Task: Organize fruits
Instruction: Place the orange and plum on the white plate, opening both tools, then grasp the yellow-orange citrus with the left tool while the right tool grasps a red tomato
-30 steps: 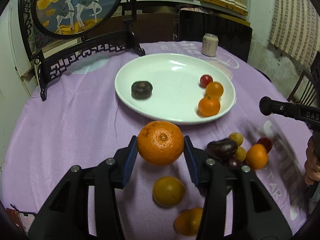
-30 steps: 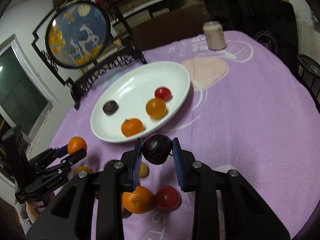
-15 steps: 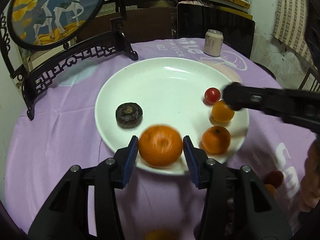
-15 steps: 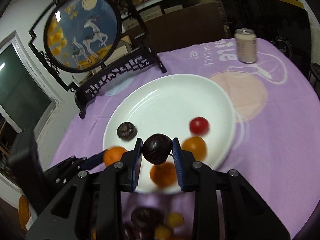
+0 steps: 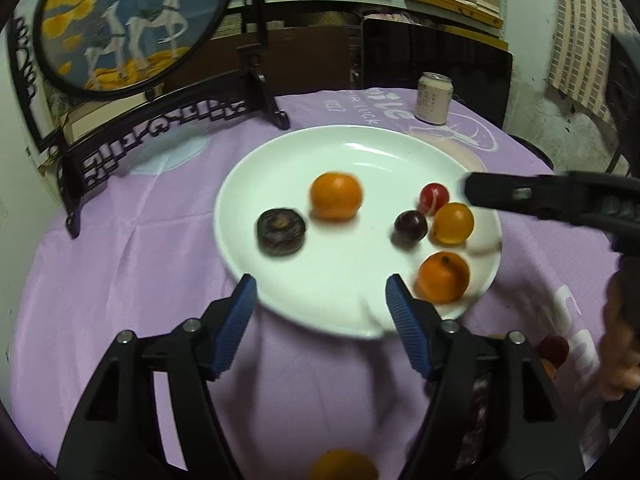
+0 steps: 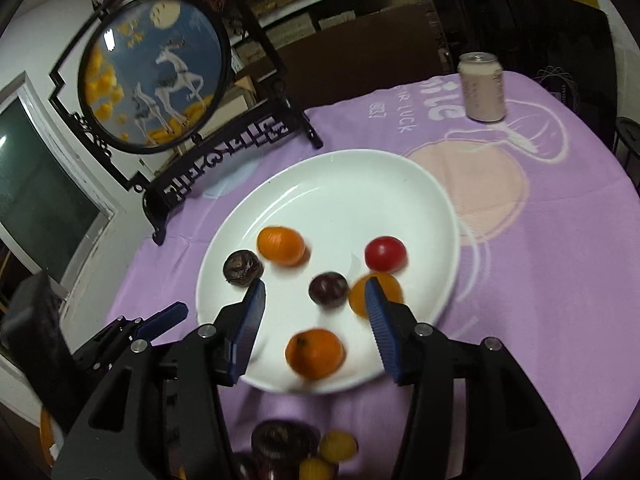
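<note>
A white plate (image 5: 360,148) (image 6: 340,172) lies on the purple cloth. On it are an orange (image 5: 336,196) (image 6: 280,246), a small dark plum (image 5: 410,226) (image 6: 328,289), a dark flat fruit (image 5: 281,231) (image 6: 242,268), a red tomato (image 5: 433,197) (image 6: 385,254), a yellow-orange fruit (image 5: 453,223) (image 6: 380,284) and a tangerine (image 5: 442,277) (image 6: 315,354). My left gripper (image 5: 318,300) is open and empty at the plate's near rim. My right gripper (image 6: 314,312) is open and empty over the plate.
Several loose fruits lie on the cloth near the grippers (image 6: 296,452) (image 5: 344,465). A drink can (image 5: 434,98) (image 6: 481,86) stands beyond the plate. A framed deer screen on a black stand (image 5: 132,20) (image 6: 156,68) stands at the back left.
Both grippers opened. The orange left the left gripper and the dark plum left the right gripper; both now lie on the plate, still blurred.
</note>
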The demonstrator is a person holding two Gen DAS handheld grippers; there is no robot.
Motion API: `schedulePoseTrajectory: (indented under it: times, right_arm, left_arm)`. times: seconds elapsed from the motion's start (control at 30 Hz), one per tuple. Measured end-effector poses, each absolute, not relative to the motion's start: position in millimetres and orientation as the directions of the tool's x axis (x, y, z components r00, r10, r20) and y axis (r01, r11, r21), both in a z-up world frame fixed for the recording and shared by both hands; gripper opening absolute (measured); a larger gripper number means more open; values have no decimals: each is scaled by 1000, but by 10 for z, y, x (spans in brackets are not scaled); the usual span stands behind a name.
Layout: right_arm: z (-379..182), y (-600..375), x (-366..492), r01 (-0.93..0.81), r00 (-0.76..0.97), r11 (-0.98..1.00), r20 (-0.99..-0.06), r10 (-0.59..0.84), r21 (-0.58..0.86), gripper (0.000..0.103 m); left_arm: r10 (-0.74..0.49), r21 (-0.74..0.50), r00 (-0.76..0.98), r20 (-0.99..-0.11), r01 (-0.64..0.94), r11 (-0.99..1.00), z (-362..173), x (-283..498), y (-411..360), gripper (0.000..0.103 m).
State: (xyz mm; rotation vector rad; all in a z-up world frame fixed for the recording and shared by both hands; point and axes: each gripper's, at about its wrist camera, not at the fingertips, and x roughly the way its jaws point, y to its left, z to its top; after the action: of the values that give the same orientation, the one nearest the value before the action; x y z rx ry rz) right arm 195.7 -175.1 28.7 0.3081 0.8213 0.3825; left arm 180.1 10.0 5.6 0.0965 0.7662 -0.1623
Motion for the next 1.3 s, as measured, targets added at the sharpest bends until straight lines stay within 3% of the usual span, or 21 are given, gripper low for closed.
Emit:
schedulePoseTrajectory:
  times: [0.23,0.67,1.0,1.3]
  right_arm:
    - [225,-2007,1512,-194,641,889,-632,435,415,58]
    - [96,-2155,1094,-185,622,883,-645,445,431,59]
    - [84,-2113,1089,-192,609,886,-656,445,422,60]
    - [11,-1960,1083,-239,565,879,-678,471,412,60]
  left_arm:
    - [-99,-11,714,-693,127,992,69,1530,379,76]
    - [-65,36,720,-691,125,992,-30,839,474,85]
    - [-63,99,695,-716,190,977,-143,790,281,88]
    - [-23,109,664,-748,156,982,-261,898,325,91]
